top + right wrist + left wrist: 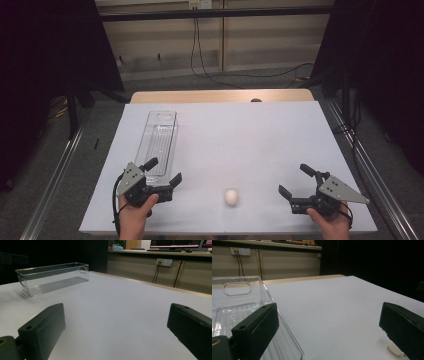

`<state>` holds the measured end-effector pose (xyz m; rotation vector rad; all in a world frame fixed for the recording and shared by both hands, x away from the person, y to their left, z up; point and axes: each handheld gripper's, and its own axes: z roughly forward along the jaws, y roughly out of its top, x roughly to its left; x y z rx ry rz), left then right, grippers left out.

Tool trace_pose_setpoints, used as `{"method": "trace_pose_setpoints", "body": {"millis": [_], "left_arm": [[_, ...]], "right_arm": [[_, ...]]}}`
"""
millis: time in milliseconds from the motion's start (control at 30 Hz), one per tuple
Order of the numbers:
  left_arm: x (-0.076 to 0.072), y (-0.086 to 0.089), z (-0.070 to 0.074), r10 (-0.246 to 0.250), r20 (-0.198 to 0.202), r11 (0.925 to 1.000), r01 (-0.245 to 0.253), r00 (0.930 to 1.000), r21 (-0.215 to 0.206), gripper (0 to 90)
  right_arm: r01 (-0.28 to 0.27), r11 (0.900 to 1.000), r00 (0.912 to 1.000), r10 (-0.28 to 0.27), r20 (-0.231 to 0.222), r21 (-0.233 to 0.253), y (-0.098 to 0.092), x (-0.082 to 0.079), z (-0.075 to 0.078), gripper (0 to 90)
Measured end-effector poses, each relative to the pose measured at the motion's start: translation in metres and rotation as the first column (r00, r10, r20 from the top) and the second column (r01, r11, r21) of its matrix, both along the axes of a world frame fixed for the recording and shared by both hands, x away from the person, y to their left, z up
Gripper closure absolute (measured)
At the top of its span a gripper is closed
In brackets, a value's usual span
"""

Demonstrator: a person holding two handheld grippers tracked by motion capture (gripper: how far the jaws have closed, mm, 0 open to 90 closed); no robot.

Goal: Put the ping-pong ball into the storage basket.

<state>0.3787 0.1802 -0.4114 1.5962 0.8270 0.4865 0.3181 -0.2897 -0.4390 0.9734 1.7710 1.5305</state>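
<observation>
A long clear plastic bin (157, 140) lies on the white table top (250, 135), left of centre, running away from me. A white egg (231, 196) rests near the front edge, between the two grippers. My left gripper (165, 170) is open at the bin's near end, with nothing between its jaws. In the left gripper view the bin (239, 302) sits behind the left jaw and the egg (394, 350) peeks from under the right jaw. My right gripper (293, 179) stands open at the front right, empty. The right gripper view has the bin (52, 277) far off at left.
A strip of bare wood (220, 95) shows along the table's far edge. Metal rails (55, 175) run down both sides. Cables (210, 75) trail on the floor beyond, and dark curtains hang left and right. The white top is open between bin and right edge.
</observation>
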Motion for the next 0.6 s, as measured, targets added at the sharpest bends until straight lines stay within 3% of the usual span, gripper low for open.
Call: {"method": "trace_pose_setpoints", "body": {"millis": [567, 600], "left_arm": [[0.002, -0.015, 0.001, -0.038, -0.007, 0.9992, 0.038, 0.9992, 0.011, 2.6], [0.002, -0.017, 0.0, -0.04, -0.009, 0.9992, 0.04, 0.9992, -0.004, 2.6]], "right_arm": [[-0.007, 1.0, 1.0, 0.007, 0.001, -0.003, 0.0, 0.0, 0.0, 1.3], [-0.008, 1.0, 1.0, 0.008, 0.0, -0.002, 0.0, 0.0, 0.0, 1.3]]}}
